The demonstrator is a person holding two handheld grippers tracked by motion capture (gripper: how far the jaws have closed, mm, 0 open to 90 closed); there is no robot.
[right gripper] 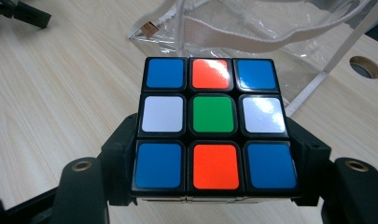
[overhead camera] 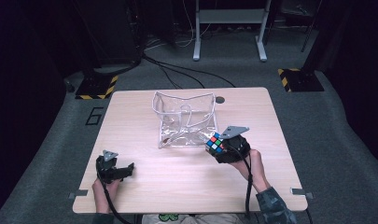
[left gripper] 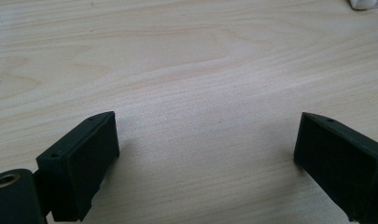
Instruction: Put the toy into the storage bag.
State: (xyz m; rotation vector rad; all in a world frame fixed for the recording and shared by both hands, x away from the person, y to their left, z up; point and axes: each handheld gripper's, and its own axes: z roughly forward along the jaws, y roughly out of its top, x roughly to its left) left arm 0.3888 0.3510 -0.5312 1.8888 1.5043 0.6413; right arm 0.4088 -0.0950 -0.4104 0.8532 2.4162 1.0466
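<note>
Cube (right gripper: 213, 123): gripped by the right gripper (overhead camera: 219, 145), a jaw pressed on each side, so it's held up off the table (overhead camera: 186, 172). In the right gripper view the face turned to the camera is seen with a green centre, orange above and below, white on both sides and blue at all four corners. In the high view the cube (overhead camera: 215, 143) is seen just at the bag's near right corner; whether they're touching can't be told.

Right gripper: clamped on the cube, held by a hand (overhead camera: 253, 164) coming in from the bottom right, grey plate on top, cable trailing back toward the sleeve.

Left gripper (overhead camera: 127, 171): jaws spread wide with nothing but bare wood between them in the left gripper view. It's seen low over the near left part of the table, well apart from the cube and the bag, held in the left hand (overhead camera: 105, 186).

Bag (overhead camera: 185, 120): clear plastic with pale trim, set near the middle of the table, a bit crumpled, top edge standing open. In the right gripper view it's seen right behind the cube, with a pale strap draped inside.

Table: light wood, a round hole (overhead camera: 219, 100) seen near the far edge, just past the bag's far right corner.
</note>
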